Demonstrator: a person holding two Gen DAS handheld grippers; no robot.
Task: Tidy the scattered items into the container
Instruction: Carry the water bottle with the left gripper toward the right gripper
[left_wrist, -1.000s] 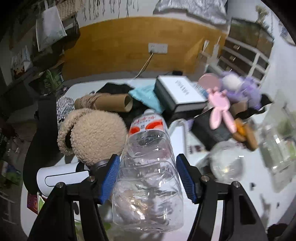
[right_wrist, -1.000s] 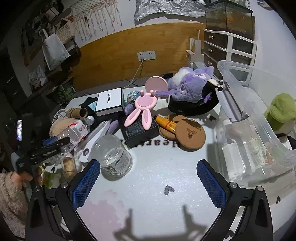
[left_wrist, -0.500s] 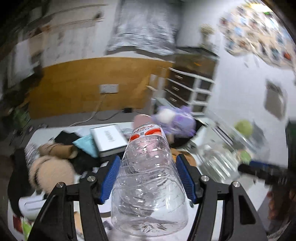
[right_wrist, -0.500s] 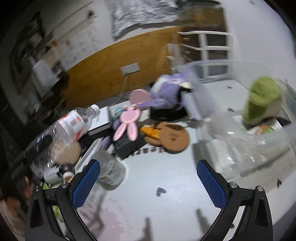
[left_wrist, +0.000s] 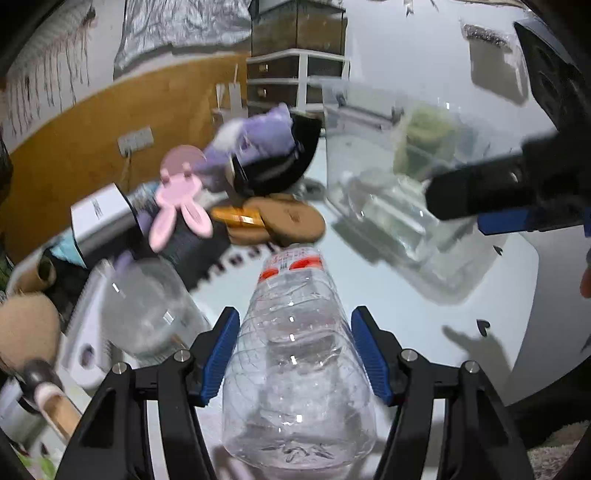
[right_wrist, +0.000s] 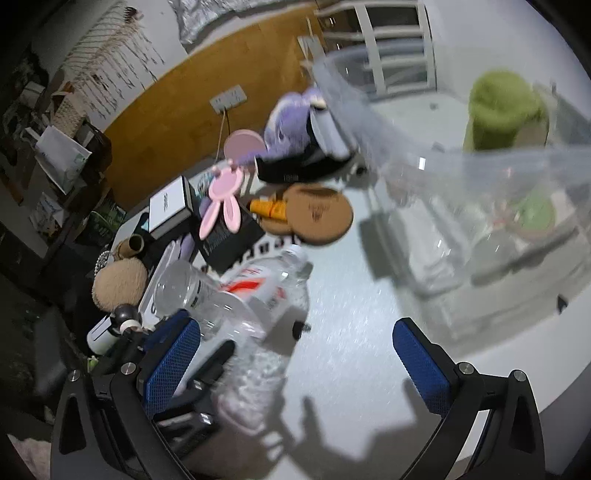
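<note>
The left claw is clamped on a clear crinkled plastic water bottle with a red-and-white label, held in the air above the white table, cap pointing toward the clear plastic storage container on the right side. The right claw hangs spread wide with nothing between its blue pads. The container already holds a green plush toy and a few blurred items. Much is left, judging by the table: a purple plush toy, pink bunny-shaped mirror, round brown cork coasters, white rectangular box, clear glass jar and beige fluffy pouch lie outside it.
</note>
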